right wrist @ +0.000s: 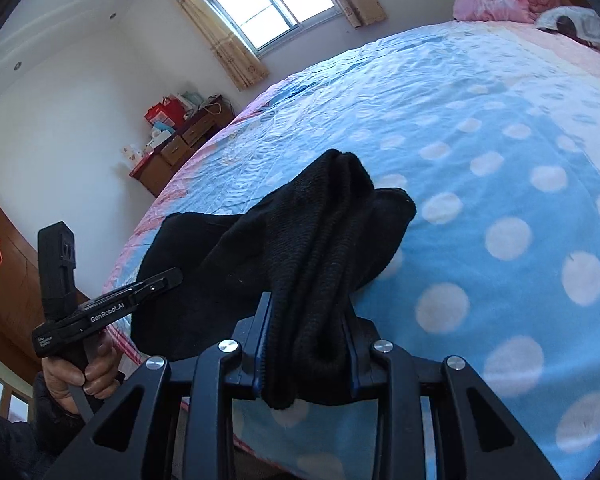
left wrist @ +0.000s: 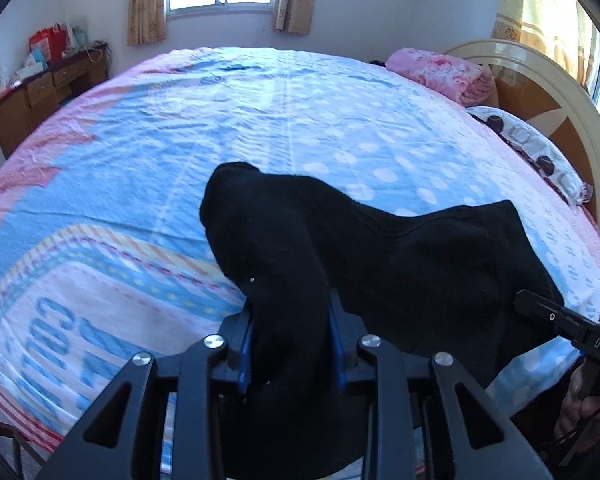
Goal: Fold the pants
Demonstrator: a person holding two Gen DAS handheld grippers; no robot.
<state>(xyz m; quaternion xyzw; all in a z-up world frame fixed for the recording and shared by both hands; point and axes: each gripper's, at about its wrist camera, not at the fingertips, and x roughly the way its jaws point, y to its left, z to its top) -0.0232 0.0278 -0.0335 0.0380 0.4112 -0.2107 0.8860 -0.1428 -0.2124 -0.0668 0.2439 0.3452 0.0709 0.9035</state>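
- My left gripper (left wrist: 290,344) is clamped on the black pants (left wrist: 400,264).
- My right gripper (right wrist: 306,354) pinches them too.
- The soft, bunched pants sag between both, over the blue spotted bed (left wrist: 300,120).

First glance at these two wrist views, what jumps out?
The black pants, bunched up at the near edge of the bed, with each hand-held gripper clamped on a fold: left hand-held gripper, right hand-held gripper. Behind them spreads the blue polka-dot bedspread, with a pink floral quilt folded by the headboard.
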